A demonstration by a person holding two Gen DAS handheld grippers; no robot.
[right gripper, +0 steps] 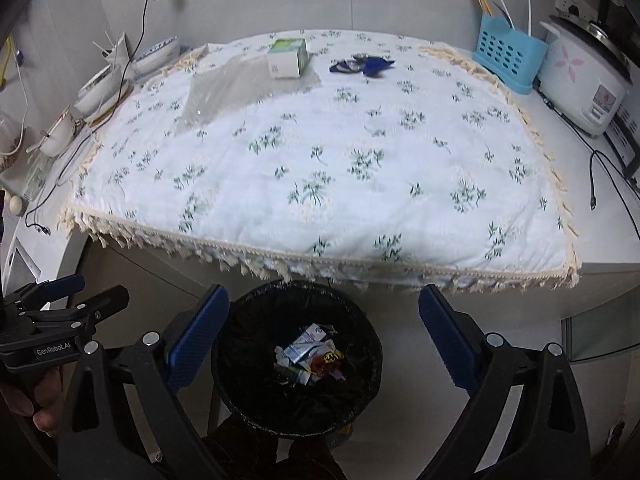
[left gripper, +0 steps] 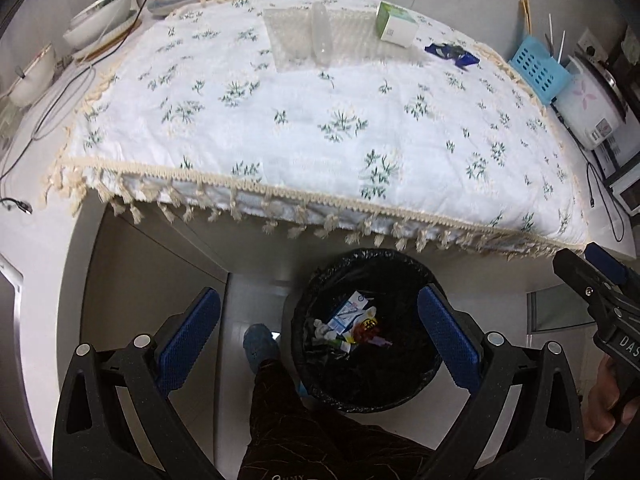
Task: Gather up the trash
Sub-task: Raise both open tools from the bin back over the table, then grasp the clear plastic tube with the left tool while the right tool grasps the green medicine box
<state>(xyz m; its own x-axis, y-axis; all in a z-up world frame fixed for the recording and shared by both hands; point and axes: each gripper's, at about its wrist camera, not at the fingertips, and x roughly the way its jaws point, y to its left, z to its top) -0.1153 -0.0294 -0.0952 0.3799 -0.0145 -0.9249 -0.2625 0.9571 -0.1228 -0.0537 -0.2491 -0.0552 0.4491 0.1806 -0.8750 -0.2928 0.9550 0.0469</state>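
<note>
Clearly, from the left wrist, the left claw (left gripper: 320,340) hangs spread wide and empty above the floor, its blue pads framing the bin (left gripper: 366,330). The bin sits at six o'clock, tucked just under the fringed edge of the surface (left gripper: 320,128), likely so scraps can be dropped straight down. Several wrappers already lie inside. Trash remaining sits far back: bubble wrap (left gripper: 316,38) at twelve, a box (left gripper: 396,24) near one, a blue wrapper (left gripper: 452,54) further right. The right claw (left gripper: 600,292) shows at three o'clock.

From the right wrist, the right claw (right gripper: 324,340) is likewise released and holds nothing, centred over the bin (right gripper: 296,356). The box (right gripper: 288,58) and bubble wrap (right gripper: 224,88) lie at eleven to twelve, the wrapper (right gripper: 360,66) at twelve. The left claw (right gripper: 72,300) shows at nine. Both seem poised between drops; the next reach must cross the whole cloth.
</note>
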